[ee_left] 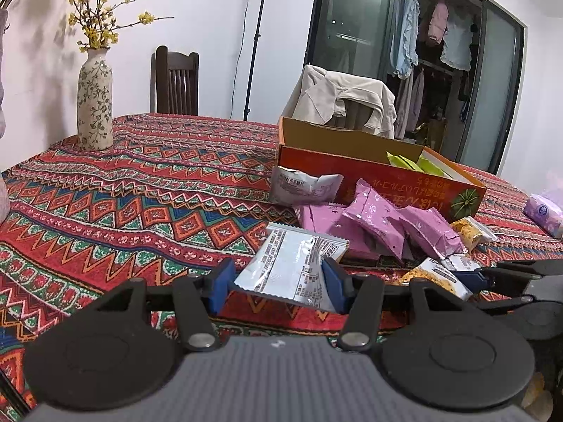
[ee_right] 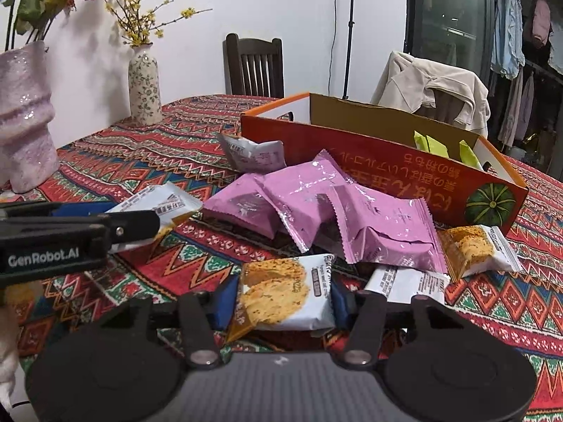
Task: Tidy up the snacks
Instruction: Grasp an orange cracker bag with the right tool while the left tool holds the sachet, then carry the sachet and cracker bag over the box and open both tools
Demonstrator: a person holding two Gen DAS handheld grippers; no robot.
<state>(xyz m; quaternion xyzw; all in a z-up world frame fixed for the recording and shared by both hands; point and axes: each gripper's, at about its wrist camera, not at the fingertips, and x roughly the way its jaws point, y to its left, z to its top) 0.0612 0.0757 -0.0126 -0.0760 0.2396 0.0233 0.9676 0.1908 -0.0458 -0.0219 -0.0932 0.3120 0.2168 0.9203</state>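
My left gripper [ee_left: 278, 283] is shut on a white snack packet [ee_left: 292, 267], printed back side up, held above the tablecloth. My right gripper [ee_right: 281, 302] is shut on a cookie packet [ee_right: 281, 292] with a biscuit picture. The left gripper also shows at the left of the right wrist view [ee_right: 133, 221], holding its packet [ee_right: 162, 207]. Several pink packets [ee_right: 316, 207] lie piled in front of the orange cardboard box [ee_right: 369, 161], which holds green packets [ee_right: 432, 146]. More cookie packets [ee_right: 475, 249] lie at the right.
A floral vase [ee_left: 94, 102] with yellow flowers and a pink vase [ee_right: 24, 116] stand at the left. A white packet [ee_left: 302, 184] leans on the box. A tissue pack [ee_left: 543, 211] lies far right. Chairs stand behind the table, one with a jacket [ee_left: 345, 98].
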